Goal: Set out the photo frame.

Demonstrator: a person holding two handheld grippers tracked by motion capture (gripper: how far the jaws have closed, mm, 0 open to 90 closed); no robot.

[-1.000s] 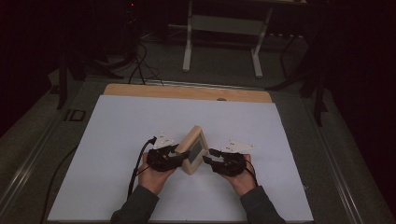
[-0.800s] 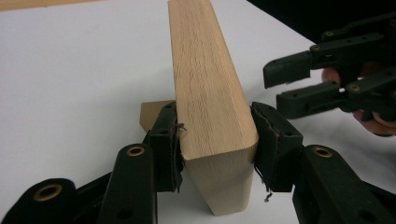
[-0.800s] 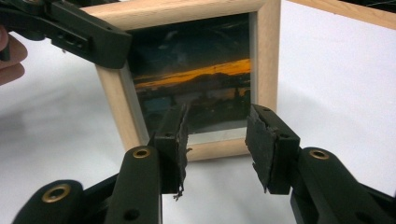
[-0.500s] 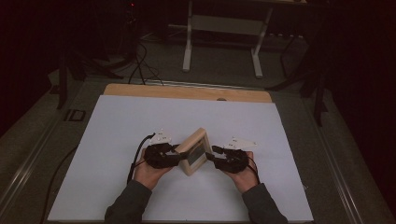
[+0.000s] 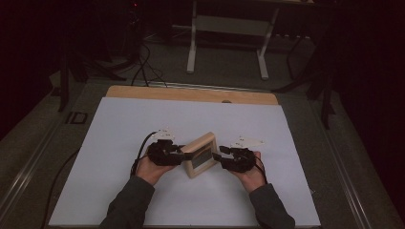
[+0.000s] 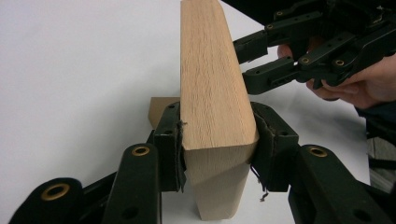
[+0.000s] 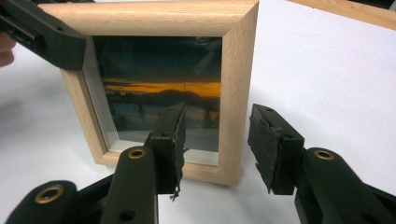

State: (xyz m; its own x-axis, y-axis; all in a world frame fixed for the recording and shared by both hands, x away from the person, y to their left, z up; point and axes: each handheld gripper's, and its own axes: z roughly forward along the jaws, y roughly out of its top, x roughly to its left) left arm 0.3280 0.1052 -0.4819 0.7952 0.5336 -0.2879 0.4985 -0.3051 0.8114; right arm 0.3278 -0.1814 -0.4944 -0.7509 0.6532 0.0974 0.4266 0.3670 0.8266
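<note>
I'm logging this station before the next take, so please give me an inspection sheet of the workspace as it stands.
Surface: white sheet over the table, with a bare wooden strip along the far edge.
Job's things: light wooden picture frame holding a sunset photo, standing upright on the sheet.
Clutter: nothing seen.
Grippers: left gripper shut on the frame's side edge; right gripper open, with its jaws either side of the frame's near rail, not closed on it.
Cables: black cable trailing from the left gripper; more cables on the floor beyond.
Surroundings: dark room, with a pale metal stand behind the table.
</note>
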